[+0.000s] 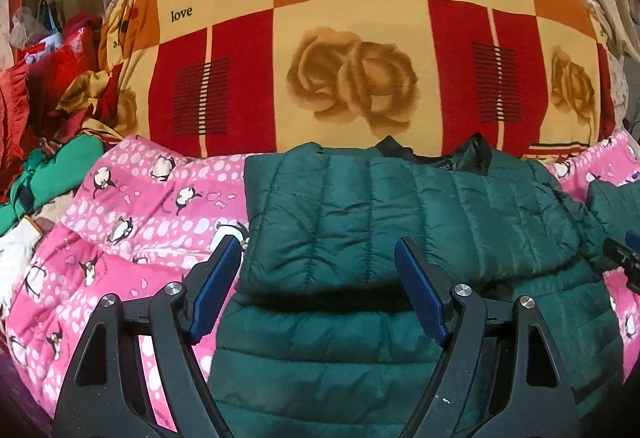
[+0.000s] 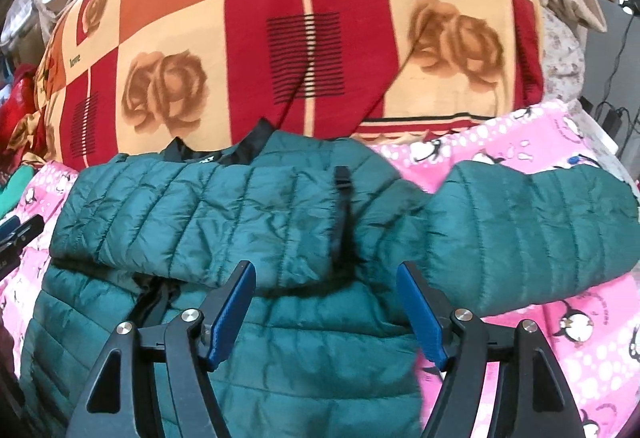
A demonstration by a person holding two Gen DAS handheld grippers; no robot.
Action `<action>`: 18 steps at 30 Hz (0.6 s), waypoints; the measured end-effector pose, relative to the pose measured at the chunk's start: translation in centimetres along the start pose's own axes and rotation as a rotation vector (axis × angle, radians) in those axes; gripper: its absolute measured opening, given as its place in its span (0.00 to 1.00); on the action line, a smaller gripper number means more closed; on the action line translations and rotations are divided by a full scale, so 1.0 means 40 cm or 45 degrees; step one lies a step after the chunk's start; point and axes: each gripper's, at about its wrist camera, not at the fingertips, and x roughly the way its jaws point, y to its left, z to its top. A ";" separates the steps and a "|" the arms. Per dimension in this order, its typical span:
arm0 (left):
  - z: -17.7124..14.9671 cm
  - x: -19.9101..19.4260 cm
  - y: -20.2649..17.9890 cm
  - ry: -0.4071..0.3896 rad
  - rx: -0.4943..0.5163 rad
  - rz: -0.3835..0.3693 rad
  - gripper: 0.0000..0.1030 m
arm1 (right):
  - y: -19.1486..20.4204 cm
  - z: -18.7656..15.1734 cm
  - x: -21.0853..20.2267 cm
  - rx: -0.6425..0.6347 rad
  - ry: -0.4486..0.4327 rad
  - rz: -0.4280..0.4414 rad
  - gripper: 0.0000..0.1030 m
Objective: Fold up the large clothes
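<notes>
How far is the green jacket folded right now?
Partly folded. The jacket has one sleeve laid across its chest, while the other sleeve lies spread out on the pink sheet.

Left wrist view: left gripper (image 1: 318, 250) w/ blue pads spread wide, nothing between them, hovering over a dark green quilted jacket (image 1: 400, 205). Jacket lies flat on a pink penguin-print sheet (image 1: 152, 205), one sleeve folded across its body. At 12 o'clock, a big red-orange rose-print quilt (image 1: 352, 37) marked "love". At 9 o'clock, green & red clothes (image 1: 52, 173). Right gripper's tip (image 1: 626, 258) at 3 o'clock.
</notes>
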 end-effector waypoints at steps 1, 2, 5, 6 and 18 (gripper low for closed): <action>-0.004 -0.007 -0.007 0.001 -0.003 -0.008 0.77 | -0.012 -0.002 -0.007 0.005 -0.002 -0.012 0.68; -0.006 -0.012 -0.014 0.002 -0.003 -0.014 0.77 | -0.023 -0.004 -0.011 0.012 -0.003 -0.020 0.69; -0.013 -0.027 -0.040 0.013 0.016 -0.024 0.77 | -0.059 -0.008 -0.026 0.038 -0.006 -0.039 0.69; -0.015 -0.033 -0.049 0.013 0.026 -0.027 0.77 | -0.069 -0.009 -0.030 0.043 -0.007 -0.048 0.69; -0.017 -0.100 -0.104 0.037 0.043 -0.095 0.77 | -0.188 -0.039 -0.074 0.106 -0.018 -0.141 0.73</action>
